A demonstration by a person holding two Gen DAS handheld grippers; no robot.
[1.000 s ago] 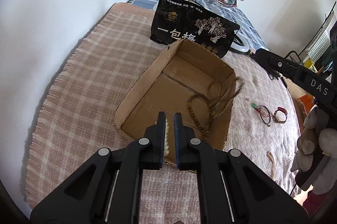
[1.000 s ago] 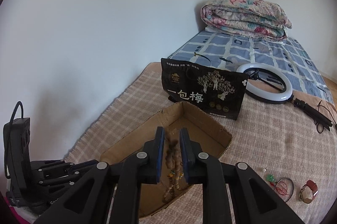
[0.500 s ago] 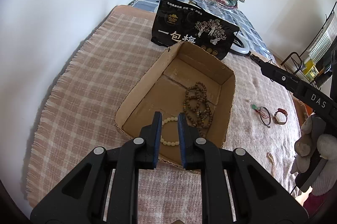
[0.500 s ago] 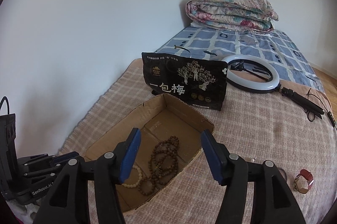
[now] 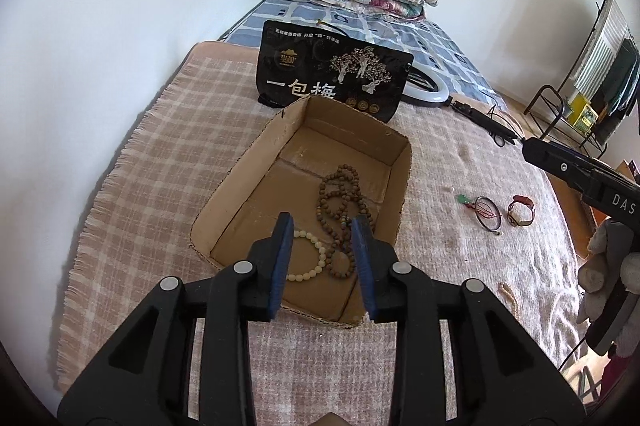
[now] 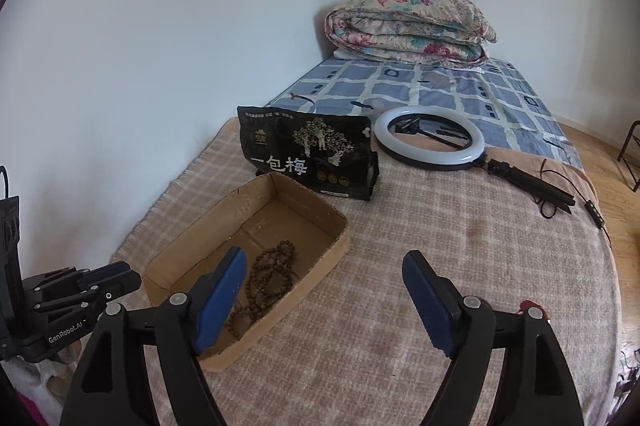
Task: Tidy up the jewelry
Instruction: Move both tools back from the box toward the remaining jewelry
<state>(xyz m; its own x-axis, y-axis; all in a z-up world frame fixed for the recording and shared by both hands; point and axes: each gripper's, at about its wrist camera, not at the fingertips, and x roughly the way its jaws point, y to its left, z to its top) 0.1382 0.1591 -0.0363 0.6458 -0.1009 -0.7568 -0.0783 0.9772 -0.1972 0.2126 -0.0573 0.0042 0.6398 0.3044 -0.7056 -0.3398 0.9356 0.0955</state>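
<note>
The left hand-held gripper [image 5: 322, 258] is hanging over the near end of the cardboard box [image 5: 240, 177] at the centre of the left wrist view, its blue-padded jaws opening a modest way with nothing pinched between them. Seen through the gap, a cream bead bracelet [image 5: 310, 262] is lying on the box floor near the lower edge, and a long brown bead necklace [image 5: 340, 201] is lying coiled just right of it, the two looking to touch near their lower ends.

The right hand-held gripper [image 6: 324, 302] is filling the lower part of the right wrist view, its jaws opening wide and holding nothing; its left finger is overlapping the box's near right corner while the right finger is sitting over bare checked blanket [image 6: 440, 234]. The brown beads are showing inside the box just right of that left finger.

At the right of the left wrist view, still out on the blanket and well apart from the box, are lying a thin red-and-dark bangle [image 5: 488, 211] with a green charm and, just beside it, a red-strapped watch [image 5: 520, 210]. A pale bead strand [image 5: 507, 290] is lying lower right.

A black snack bag [image 6: 308, 157] is standing against the box's far end, with a ring light [image 6: 428, 139] lying to its right.
</note>
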